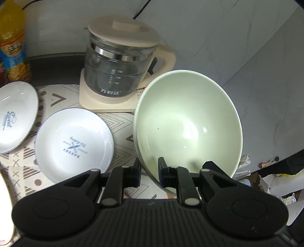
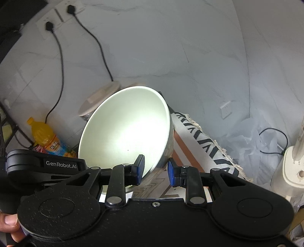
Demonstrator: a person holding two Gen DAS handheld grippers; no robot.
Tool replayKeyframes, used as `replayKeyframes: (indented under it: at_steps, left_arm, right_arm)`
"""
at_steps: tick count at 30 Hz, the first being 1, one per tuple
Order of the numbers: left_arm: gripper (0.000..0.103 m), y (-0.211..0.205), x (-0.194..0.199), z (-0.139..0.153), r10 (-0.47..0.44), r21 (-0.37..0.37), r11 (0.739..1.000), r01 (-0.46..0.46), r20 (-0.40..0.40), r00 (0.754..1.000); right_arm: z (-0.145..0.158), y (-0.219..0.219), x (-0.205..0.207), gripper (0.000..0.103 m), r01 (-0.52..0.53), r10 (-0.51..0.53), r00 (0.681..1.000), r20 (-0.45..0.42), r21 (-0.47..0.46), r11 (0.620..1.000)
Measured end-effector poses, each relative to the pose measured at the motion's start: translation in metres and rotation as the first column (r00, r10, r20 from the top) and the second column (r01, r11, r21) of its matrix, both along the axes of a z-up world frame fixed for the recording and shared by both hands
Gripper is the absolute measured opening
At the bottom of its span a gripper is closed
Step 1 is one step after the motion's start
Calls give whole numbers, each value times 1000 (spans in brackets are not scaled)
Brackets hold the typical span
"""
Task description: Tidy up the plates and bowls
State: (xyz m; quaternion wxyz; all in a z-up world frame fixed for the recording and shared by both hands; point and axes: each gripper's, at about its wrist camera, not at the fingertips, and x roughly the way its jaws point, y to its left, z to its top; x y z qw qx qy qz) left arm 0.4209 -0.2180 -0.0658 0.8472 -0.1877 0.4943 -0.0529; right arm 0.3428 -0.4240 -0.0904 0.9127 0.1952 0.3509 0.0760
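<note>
From your left wrist, the left hand-held gripper (image 1: 150, 171) pinches the rim of the green bowl (image 1: 188, 121), tilted ahead; the plates (image 1: 74, 142) lie left on the surface. From your right wrist, the right hand-held gripper (image 2: 155, 171) clamps the bowl's opposite rim.

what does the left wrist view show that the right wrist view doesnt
Only the left wrist view shows two white plates on the patterned cloth and the kettle's glass body.

Only the right wrist view shows two black plugs in wall sockets and part of a hand.

Both show the pale green bowl tilted and gripped at its rim, the left hand-held gripper on one side and the right hand-held gripper on another, plus the orange drink bottle.
</note>
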Motion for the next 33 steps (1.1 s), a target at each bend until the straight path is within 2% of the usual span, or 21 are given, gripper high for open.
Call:
replayKeyframes:
  at_steps: [4,20,33]
  left_arm:
    - [16,10,-19,6,7,22,1000,-8,25,1000]
    - [16,46,-85,12,83,23,996,-83,-11,996]
    - [17,62,-126,-9,130,-3,991,-131,-78,988]
  right_arm:
    - [6,9,-12,26,-14,14,1000,14,1,1000]
    - [12,47,-58,26,-95,94,995,-15,-12,995]
    - [1,64,-88,26,-146,144,988,-63,-38,989]
